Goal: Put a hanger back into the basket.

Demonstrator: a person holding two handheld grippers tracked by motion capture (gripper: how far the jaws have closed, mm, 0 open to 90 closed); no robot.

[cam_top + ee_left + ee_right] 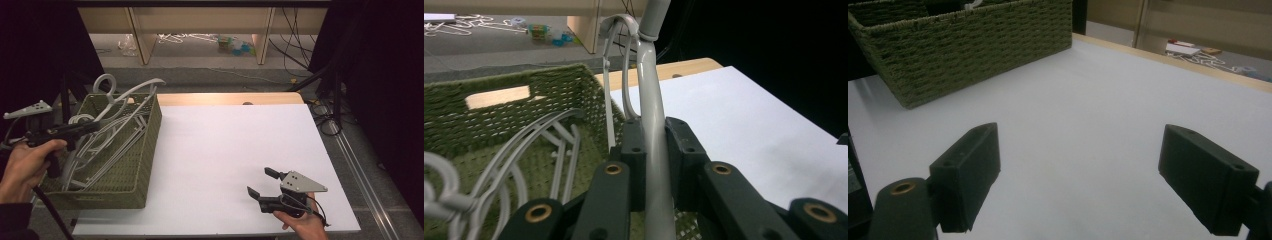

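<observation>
From above, the left tongs (92,126) reach over the green basket (142,187) at the counter's (225,150) left side, among pale grey hangers (112,132). Along the left gripper view, they are clamped on one hanger's (651,125) stem, above the basket (499,122). Through the right gripper view, the right tongs (1093,187) stand wide apart, holding nothing. Pulled out crookedly, the gripped hanger could likely snag its neighbours and drag the basket.
</observation>
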